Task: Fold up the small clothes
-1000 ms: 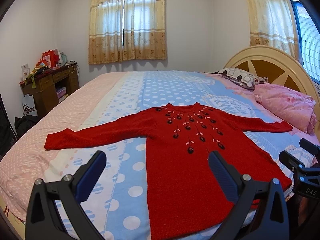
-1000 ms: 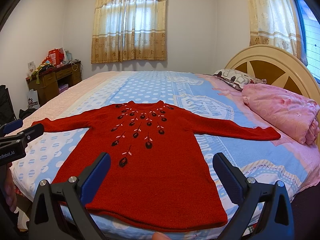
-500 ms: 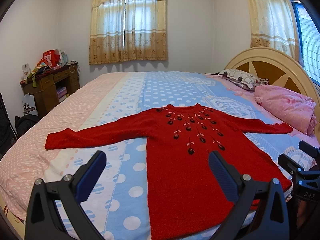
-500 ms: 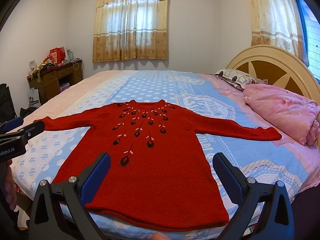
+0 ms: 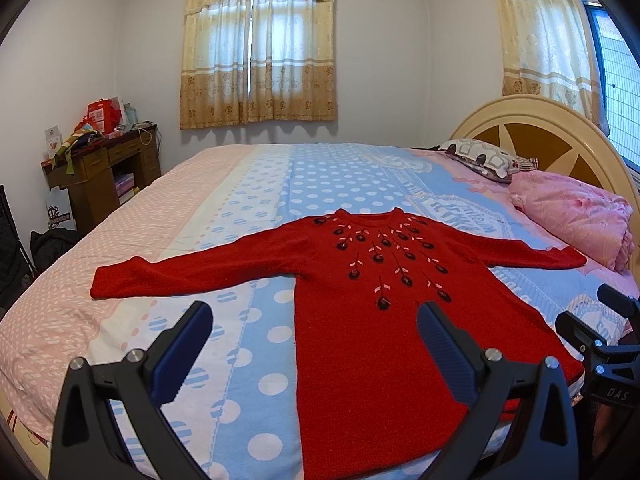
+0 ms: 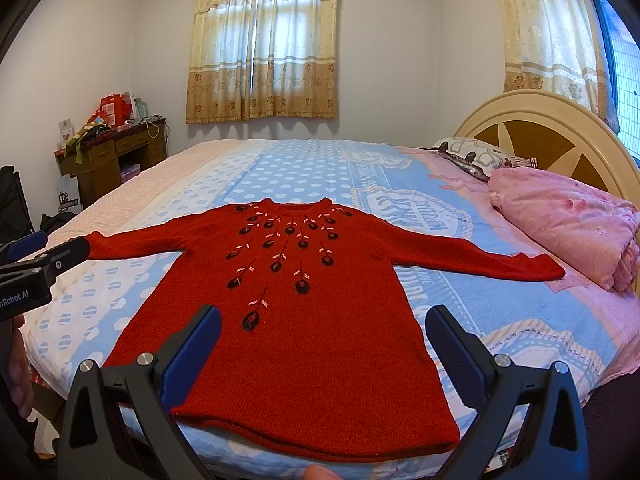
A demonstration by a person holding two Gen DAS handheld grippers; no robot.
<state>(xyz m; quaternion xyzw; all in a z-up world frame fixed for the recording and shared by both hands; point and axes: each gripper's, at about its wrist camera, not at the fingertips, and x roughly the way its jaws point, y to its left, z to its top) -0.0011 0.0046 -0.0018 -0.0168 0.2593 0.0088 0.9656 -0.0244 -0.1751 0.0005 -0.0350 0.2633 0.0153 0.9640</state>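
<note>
Both hand-held grippers hover level, jaws spread, above the unfolded sweater.

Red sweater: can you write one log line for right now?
sweater: flat on bed, unfolded | left gripper: open | right gripper: open

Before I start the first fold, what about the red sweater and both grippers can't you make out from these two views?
- Red sweater hem: in the left wrist view its near corners sit behind the left gripper fingers.
- Left cuff: in the right wrist view the left gripper's body covers it.
- Sweater back and underside: hidden against the bed in both views.
- Right gripper: the left wrist view's right edge cuts it off.
</note>
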